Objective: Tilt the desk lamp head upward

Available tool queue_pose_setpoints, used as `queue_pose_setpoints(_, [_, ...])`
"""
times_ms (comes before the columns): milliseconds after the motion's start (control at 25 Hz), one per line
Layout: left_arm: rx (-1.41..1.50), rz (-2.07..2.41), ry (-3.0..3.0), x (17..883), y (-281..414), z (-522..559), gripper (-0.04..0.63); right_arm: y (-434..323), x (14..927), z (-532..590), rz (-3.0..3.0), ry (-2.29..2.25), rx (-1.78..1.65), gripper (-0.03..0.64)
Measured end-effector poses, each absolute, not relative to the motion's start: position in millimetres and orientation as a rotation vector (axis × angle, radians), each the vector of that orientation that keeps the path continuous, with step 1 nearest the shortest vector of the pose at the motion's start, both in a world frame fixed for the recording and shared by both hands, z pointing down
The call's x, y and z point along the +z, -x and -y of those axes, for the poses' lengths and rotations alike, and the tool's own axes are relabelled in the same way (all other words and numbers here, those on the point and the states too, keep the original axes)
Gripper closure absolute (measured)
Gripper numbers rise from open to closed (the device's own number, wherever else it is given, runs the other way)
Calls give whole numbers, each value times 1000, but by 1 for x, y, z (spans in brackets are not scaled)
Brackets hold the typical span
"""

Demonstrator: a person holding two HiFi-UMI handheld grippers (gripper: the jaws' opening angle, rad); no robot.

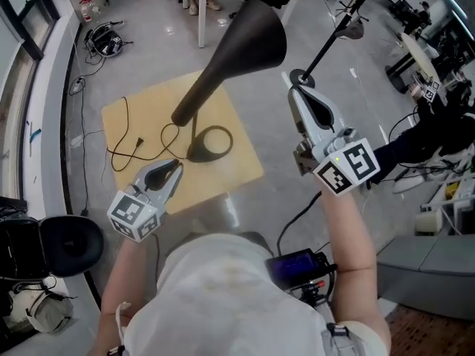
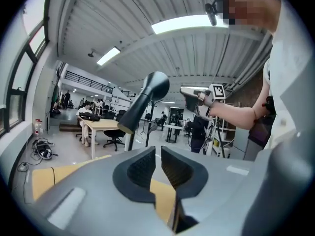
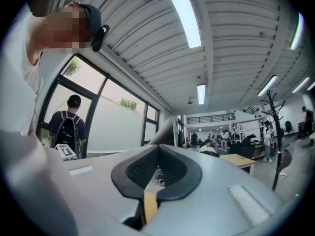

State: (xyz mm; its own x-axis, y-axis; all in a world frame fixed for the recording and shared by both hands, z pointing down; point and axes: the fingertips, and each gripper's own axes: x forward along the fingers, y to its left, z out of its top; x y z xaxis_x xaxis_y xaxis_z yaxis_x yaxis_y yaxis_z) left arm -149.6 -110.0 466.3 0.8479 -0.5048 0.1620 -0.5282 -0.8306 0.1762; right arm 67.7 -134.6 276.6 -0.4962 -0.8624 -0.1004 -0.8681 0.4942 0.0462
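On the desk (image 1: 241,165): lamp (image 1: 215,84) stands on its round base (image 1: 209,147), head (image 1: 256,30) slanting up.
Left gripper (image 1: 177,167): near the base, jaws nearly together, a slit between, empty.
Right gripper (image 1: 292,81): beside the head, apart from it, jaws together, empty.

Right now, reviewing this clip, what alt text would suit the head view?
A black desk lamp stands on a tan tabletop, its cone-shaped head angled up toward the camera. The left gripper and the right gripper flank it, neither touching it, and its cord trails across the tabletop.
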Motion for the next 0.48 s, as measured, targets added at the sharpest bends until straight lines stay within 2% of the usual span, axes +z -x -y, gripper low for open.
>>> queue_pose_setpoints(480, [143,926,-2708,482,92,46,594,-107,396,61,-2925,1216,-63,604])
